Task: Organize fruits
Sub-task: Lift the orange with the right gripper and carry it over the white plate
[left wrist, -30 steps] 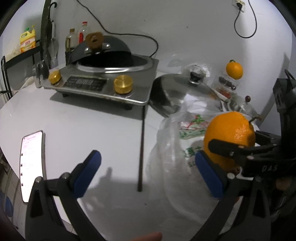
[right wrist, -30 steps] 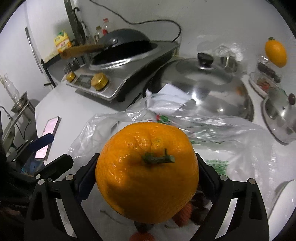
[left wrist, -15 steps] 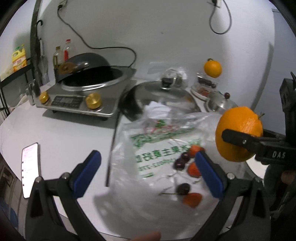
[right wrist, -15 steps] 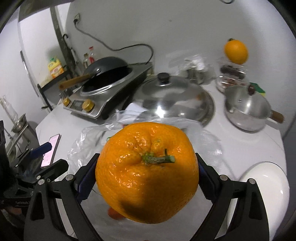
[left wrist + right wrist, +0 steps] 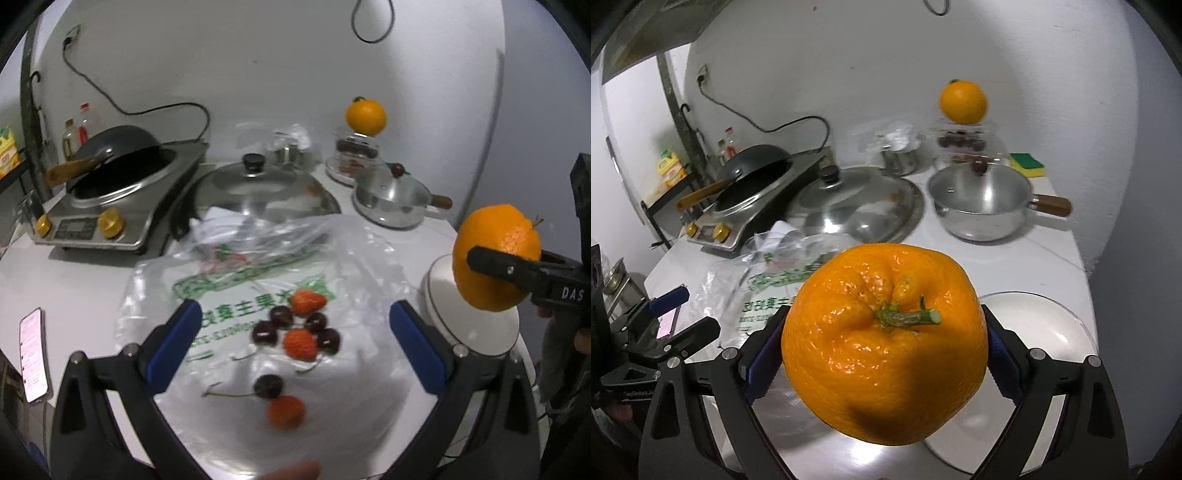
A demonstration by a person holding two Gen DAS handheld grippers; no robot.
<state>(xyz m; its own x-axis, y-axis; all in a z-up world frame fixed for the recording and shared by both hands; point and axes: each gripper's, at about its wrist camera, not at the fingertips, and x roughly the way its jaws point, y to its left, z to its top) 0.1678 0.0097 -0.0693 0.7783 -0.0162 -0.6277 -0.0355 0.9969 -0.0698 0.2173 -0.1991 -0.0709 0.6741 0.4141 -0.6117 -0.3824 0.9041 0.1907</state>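
1. Lifted clear of the bag [image 5: 258,280] over the last second, the orange [image 5: 884,343] now hangs above the white plate [image 5: 1067,325], which was out of view before.
2. At 9 o'clock, the left gripper [image 5: 295,345] has swung to face the bag; its jaws stand wide apart, empty.
3. Cherries [image 5: 297,330] and strawberries [image 5: 300,343] now show at centre, loose on the bag on the worktop [image 5: 74,280].
4. At 3 o'clock in the left view, the right gripper [image 5: 884,350] is clamped on the orange.
5. Judgement: the orange is on its way to the plate; the small fruit is unsorted.
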